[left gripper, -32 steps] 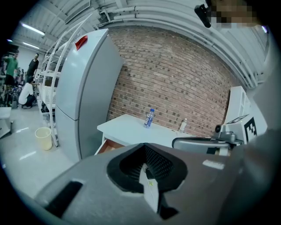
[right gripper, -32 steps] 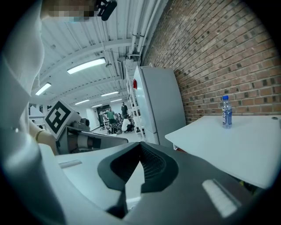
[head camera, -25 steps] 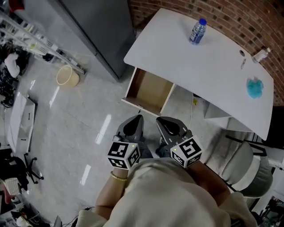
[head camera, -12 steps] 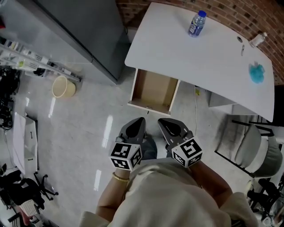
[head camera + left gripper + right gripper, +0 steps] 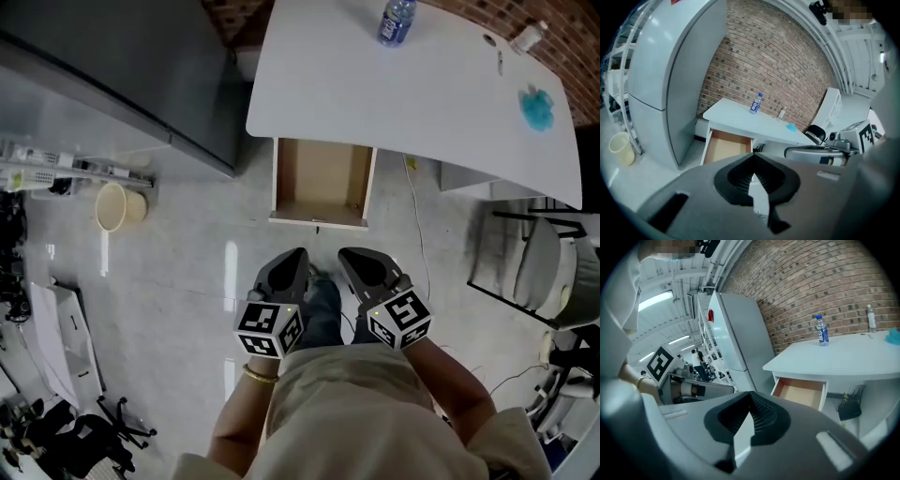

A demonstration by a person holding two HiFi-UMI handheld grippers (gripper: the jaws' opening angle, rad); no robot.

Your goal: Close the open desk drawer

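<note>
I have both grippers side by side low in the centre of the head view. The left gripper point(image 5: 296, 255) and the right gripper point(image 5: 347, 255) each have their jaws closed together on nothing. Just above them in the frame the desk drawer point(image 5: 321, 178) stands pulled out and empty, under the left end of the white desk point(image 5: 375, 94). Neither gripper touches it. A water bottle point(image 5: 397, 21) stands on the desk at the top edge.

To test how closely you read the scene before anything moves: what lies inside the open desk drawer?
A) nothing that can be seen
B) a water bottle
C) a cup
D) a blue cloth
A: the desk drawer shows only its bare brown bottom in the head view, while the water bottle stands up on the desk top.
</note>
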